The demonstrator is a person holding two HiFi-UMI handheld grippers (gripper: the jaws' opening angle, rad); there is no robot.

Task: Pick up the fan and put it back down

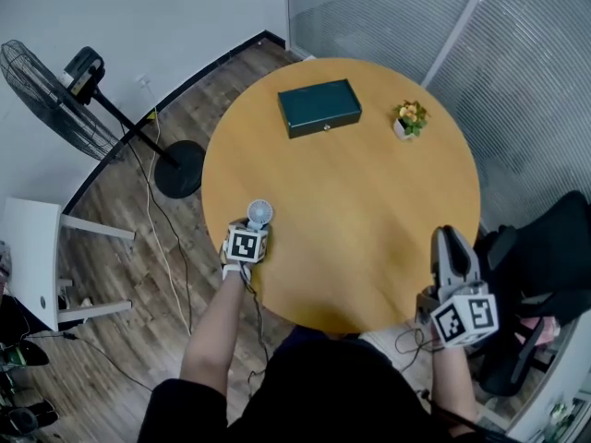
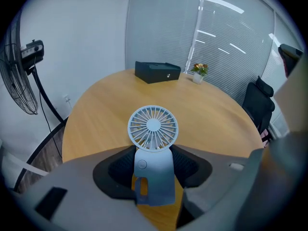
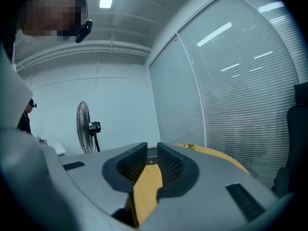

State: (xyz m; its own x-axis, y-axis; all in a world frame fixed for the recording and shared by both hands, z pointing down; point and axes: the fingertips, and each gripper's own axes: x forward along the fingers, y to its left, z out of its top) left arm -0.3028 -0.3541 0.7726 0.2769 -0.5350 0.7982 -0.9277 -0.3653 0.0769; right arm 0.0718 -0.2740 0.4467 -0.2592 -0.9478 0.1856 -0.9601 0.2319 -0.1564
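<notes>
The round, light wooden surface (image 1: 369, 201) fills the middle. A black pedestal floor fan (image 1: 55, 90) stands on the floor at far left. A dark green rectangular box (image 1: 319, 107) lies at the far side. The right tool (image 3: 151, 159) hovers at the near right edge, its jaws narrowly apart and empty. The left tool (image 2: 153, 160) clamps the body of the small pale blue handheld fan (image 2: 153, 127), upright at the near left edge. A small pot of yellow flowers (image 1: 409, 118) sits right of the box.

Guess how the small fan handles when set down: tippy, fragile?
Probably light and stiff: the small fan looks moulded plastic, gripped by the left gripper on its body alone. Likely tippy: head wider than body. Thin grille spokes look fragile.
</notes>
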